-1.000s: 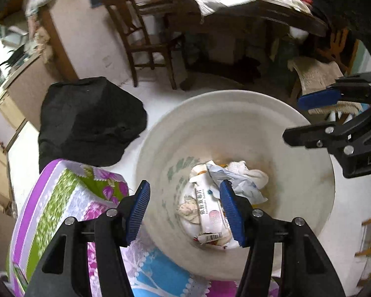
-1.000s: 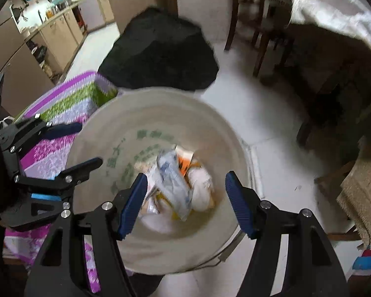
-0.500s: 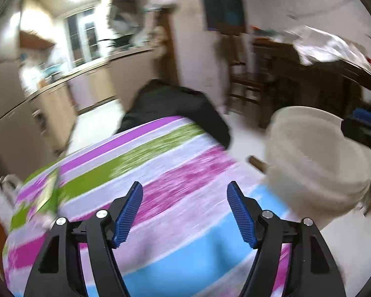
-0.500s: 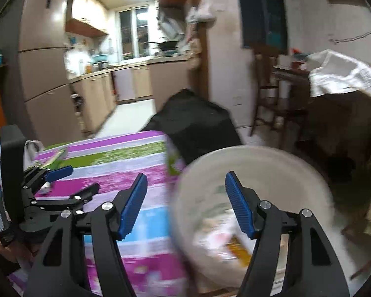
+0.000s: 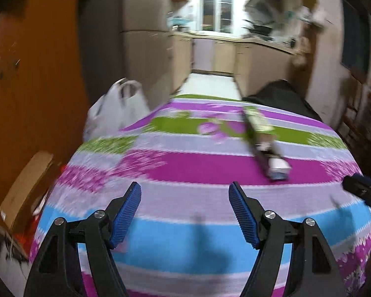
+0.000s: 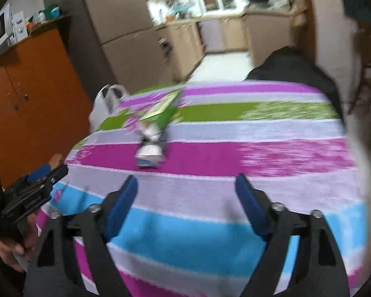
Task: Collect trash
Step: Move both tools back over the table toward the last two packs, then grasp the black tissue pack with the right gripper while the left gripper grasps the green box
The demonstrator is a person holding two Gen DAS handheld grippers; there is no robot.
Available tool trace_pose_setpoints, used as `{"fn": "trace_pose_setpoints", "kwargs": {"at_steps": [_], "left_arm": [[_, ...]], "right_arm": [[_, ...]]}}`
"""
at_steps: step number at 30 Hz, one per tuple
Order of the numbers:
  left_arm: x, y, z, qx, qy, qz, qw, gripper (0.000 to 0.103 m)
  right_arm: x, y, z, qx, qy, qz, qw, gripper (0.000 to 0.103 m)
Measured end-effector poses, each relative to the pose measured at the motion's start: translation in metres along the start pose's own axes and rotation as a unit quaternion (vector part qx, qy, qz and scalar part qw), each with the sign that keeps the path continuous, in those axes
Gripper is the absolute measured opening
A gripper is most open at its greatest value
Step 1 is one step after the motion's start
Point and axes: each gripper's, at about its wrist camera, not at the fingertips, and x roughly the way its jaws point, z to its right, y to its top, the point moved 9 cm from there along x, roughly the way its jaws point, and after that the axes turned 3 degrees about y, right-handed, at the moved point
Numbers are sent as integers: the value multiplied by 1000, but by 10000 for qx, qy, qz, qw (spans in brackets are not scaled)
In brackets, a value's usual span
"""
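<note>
a striped cloth (image 5: 210, 168) of pink, green, lilac and blue covers the table, kitchen cabinets behind. on its far half lies the trash (image 5: 264, 143), a blurred flattened green carton with a small white-and-blue pack at its near end. the left gripper (image 5: 184, 212) is spread wide and empty; the right gripper (image 6: 186, 200) is opening with nothing between its jaws.

L gripper (image 5: 184, 212): we saw black angular plastic arms w/ triangular cut-outs, silver screw heads at pivots, blue ribbed pads | R gripper (image 6: 186, 206): same build, black frame, blue pads, blurred | L unit from R cam: pale lettering on black side bar, unreadable | hand (image 6: 11, 251): bare, no sleeve seen
</note>
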Motion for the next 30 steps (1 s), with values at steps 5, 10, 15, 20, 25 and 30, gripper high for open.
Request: {"fn": "trace_pose_setpoints", "kwargs": {"at_steps": [5,10,15,20,25,30], "left_arm": [[-7,11,-26,32,179,198,9996,76],[-6,22,-24,51,112,293,9995,79],[3,31,-8,143,-7,259,9996,79],[14,38,25,482,-215,187,9984,83],[30,51,78,864,-592,133,9944,86],[58,71,138,1092,-853,-10,9904,86]], "right_arm": [[66,12,-35,-118,188,-667,9975,83],[103,24,-46,-385,-53,-866,9955,83],[110,21,-46,-777,-468,-835,9924,43],[81,2,-31,-652,-341,-823,9939,39],[32,-35,-6,-73,-197,-710,9973,39],[-18,-68,16,326,-266,-491,9979,39]]}}
